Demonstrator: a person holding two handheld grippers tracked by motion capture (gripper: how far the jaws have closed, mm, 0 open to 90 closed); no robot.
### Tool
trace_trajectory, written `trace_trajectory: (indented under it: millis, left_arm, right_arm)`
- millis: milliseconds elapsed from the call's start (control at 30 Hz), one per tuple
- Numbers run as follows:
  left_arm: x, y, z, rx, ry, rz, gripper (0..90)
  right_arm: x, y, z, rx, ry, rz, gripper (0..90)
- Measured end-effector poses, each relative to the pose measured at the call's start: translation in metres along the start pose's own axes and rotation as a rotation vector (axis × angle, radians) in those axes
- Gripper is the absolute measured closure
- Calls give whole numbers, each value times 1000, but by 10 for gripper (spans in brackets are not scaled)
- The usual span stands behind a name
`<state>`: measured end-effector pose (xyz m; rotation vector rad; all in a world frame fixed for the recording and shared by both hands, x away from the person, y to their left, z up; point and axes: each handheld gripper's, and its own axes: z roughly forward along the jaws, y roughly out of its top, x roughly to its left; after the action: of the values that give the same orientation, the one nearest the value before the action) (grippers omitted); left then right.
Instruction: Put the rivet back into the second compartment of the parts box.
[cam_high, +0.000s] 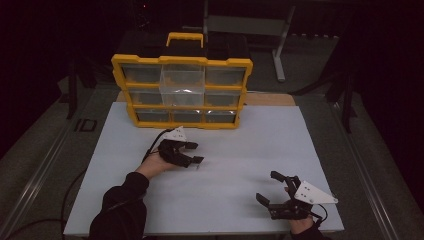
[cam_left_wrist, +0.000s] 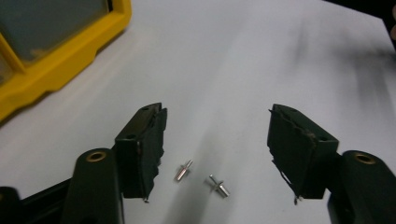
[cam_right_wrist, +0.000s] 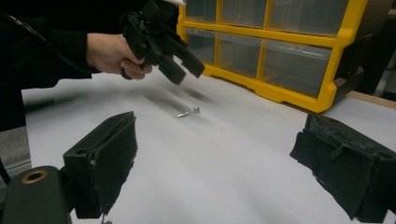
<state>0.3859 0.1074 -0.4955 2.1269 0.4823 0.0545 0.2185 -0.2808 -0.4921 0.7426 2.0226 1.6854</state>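
Two small metal rivets lie loose on the white table (cam_high: 240, 150). The first rivet (cam_left_wrist: 183, 172) and the second rivet (cam_left_wrist: 219, 185) sit just beside each other without touching, seen from the left gripper view directly between that gripper's jaws. Each is a short pin with a thin stem. The first points its stem up and slightly right in that view, the second up and left, though they are too small to be sure of the exact angle. The left gripper (cam_left_wrist: 217, 140) hangs just above them, tilted down, its jaws partly spread with nothing pinched and a rivet near each pad. The right gripper (cam_high: 272, 187) rests well apart near the front edge, jaws wide and empty, so the left hand is far nearer. Behind them stands a yellow drawer organizer (cam_high: 182, 90), its clear middle drawer (cam_high: 182, 82) pulled out.
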Motion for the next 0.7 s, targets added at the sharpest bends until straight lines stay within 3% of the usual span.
trace_trajectory:
  millis: [367, 467, 700]
  left_arm:
    - [7, -6, 16, 56, 32, -1, 518]
    - [7, -7, 20, 70, 23, 0, 559]
    - [8, -11, 29, 138, 28, 23, 660]
  right_arm:
    - [0, 0, 0, 3, -2, 1, 110]
    - [0, 0, 0, 2, -1, 2, 110]
    - [0, 0, -1, 2, -3, 0, 110]
